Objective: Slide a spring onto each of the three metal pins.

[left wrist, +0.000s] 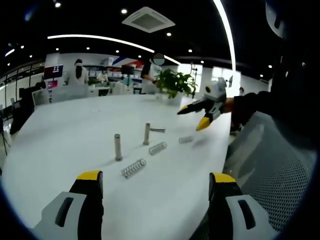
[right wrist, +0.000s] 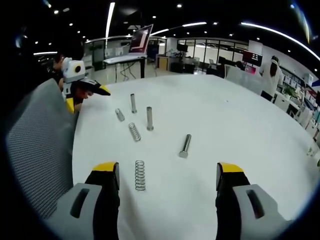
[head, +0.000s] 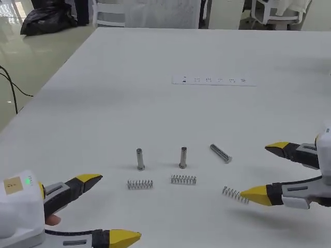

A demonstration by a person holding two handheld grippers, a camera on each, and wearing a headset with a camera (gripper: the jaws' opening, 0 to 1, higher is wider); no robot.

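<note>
Two metal pins stand upright on the white table: the left pin (head: 140,158) (left wrist: 118,146) (right wrist: 133,103) and the middle pin (head: 183,157) (left wrist: 146,134) (right wrist: 149,118). A third pin (head: 221,153) (left wrist: 157,130) (right wrist: 185,145) lies on its side. Three springs lie flat in front of them: left spring (head: 140,184) (left wrist: 133,168) (right wrist: 120,114), middle spring (head: 183,179) (left wrist: 157,148) (right wrist: 134,131), right spring (head: 234,194) (left wrist: 185,139) (right wrist: 140,175). My left gripper (head: 115,208) (left wrist: 156,181) is open at the near left, empty. My right gripper (head: 264,171) (right wrist: 167,170) is open, its lower tip just beside the right spring.
A white power strip (head: 213,80) lies flat farther back on the table. A grey mesh chair (left wrist: 272,165) (right wrist: 37,150) sits at the table's near edge. Chairs and a dark bag (head: 46,20) stand beyond the far edge.
</note>
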